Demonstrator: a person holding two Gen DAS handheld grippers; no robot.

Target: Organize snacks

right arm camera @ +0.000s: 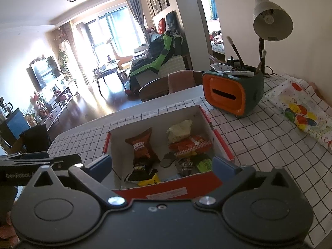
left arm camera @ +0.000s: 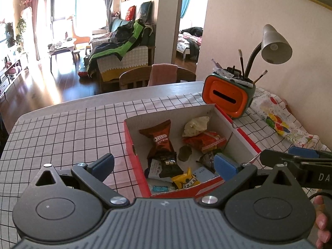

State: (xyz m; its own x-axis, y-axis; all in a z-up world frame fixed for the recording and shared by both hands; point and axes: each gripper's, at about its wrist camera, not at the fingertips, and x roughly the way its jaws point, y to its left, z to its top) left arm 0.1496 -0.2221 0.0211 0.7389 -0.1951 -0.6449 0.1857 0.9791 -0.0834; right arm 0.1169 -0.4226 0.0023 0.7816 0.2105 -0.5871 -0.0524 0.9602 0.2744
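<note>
Snacks are all lying inside the red box; none is showing on the checked cloth around it, so the gathering looks done. Left gripper and right gripper are hovering spread wide and empty above the box's near wall.

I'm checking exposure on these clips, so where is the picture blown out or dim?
Left wrist view: the windows are blown out and glare washes the floor; the snack box is evenly lit. Right wrist view: windows blown out too, corners darkened, box interior dimmer.
</note>
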